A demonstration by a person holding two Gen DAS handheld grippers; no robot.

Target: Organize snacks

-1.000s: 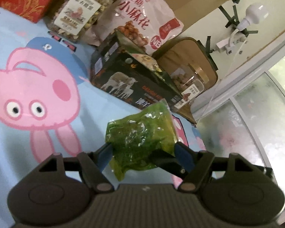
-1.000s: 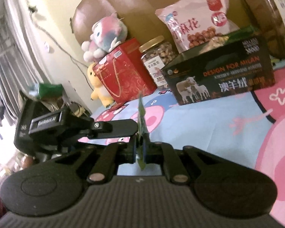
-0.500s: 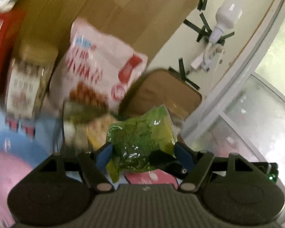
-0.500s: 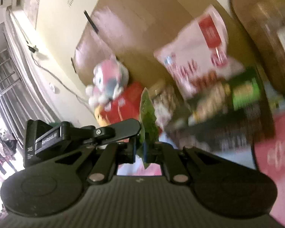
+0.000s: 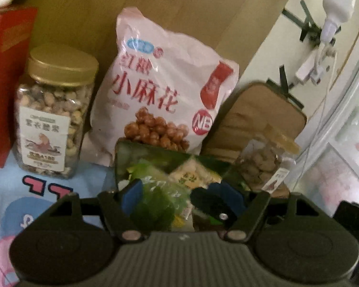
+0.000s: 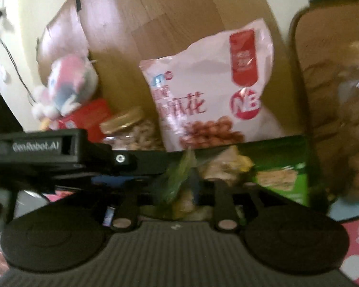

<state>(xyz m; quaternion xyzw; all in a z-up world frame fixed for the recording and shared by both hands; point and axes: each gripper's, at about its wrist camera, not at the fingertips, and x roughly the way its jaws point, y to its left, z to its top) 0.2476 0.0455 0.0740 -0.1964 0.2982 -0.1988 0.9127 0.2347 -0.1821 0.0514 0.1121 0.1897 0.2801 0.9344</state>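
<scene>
A green snack packet (image 5: 155, 201) hangs between the blue pads of my left gripper (image 5: 177, 196), over the open dark box (image 5: 141, 150) that holds several small snack packets (image 5: 193, 174). The left jaws stand wide, and I cannot tell whether the pads still press on the packet. In the right wrist view the same packet (image 6: 177, 179) stands edge-on between the fingers of my right gripper (image 6: 177, 186), above the box (image 6: 282, 167); the jaws stand apart now. The left gripper's body (image 6: 36, 150) crosses that view at the left.
Behind the box lean a pink snack bag (image 5: 160, 88), a gold-lidded nut jar (image 5: 52, 112) and a red box (image 5: 2, 83), against cardboard. A second jar (image 5: 263, 162) and a tan case (image 5: 258, 114) stand on the right. A plush toy (image 6: 67, 88) sits far left.
Both grippers have carried the green packet from above the cartoon cloth forward and down over the open box. The right gripper's jaws have parted from the packet's edge.
</scene>
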